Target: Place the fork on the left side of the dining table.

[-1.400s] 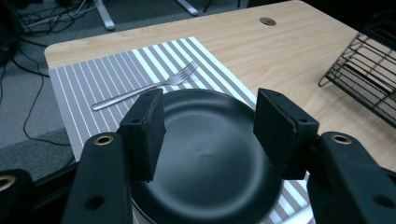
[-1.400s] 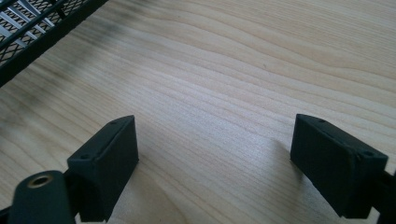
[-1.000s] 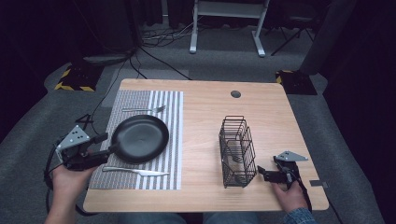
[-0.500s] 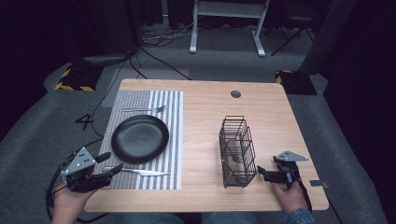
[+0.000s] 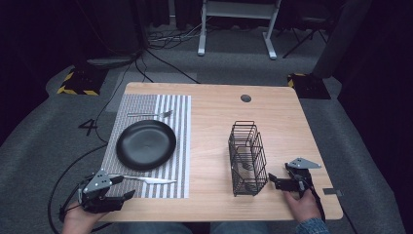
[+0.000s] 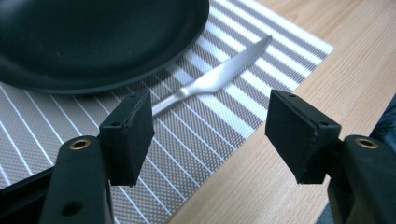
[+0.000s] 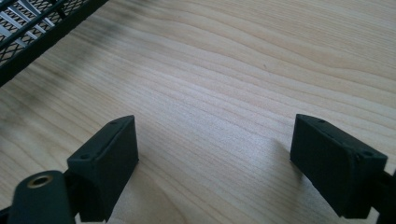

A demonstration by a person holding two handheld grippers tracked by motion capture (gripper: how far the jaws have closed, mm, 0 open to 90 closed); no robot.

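A black plate [image 5: 146, 145] lies on a grey striped placemat [image 5: 178, 126], with a fork [image 5: 150, 114] beyond it and a knife [image 5: 148, 180] in front of it. My left gripper [image 5: 124, 189] is open at the mat's front left corner, apart from the plate. In the left gripper view its open jaws [image 6: 210, 133] frame bare mat, with the knife [image 6: 219, 79] and the plate's rim [image 6: 93, 37] ahead. My right gripper [image 5: 271, 181] stands open just right of a black wire basket [image 5: 247, 158]. Its jaws [image 7: 215, 154] hold nothing over bare wood.
The basket's mesh [image 7: 37, 28] crosses the top left corner of the right gripper view. Something pale lies low inside the basket; I cannot tell what. A cable hole [image 5: 246, 98] sits near the table's far edge [image 5: 204, 86]. Cables trail on the grey floor.
My left gripper has left the plate's near rim and drawn back to the table's front left corner. The plate rests on the mat. The right gripper has stayed put.
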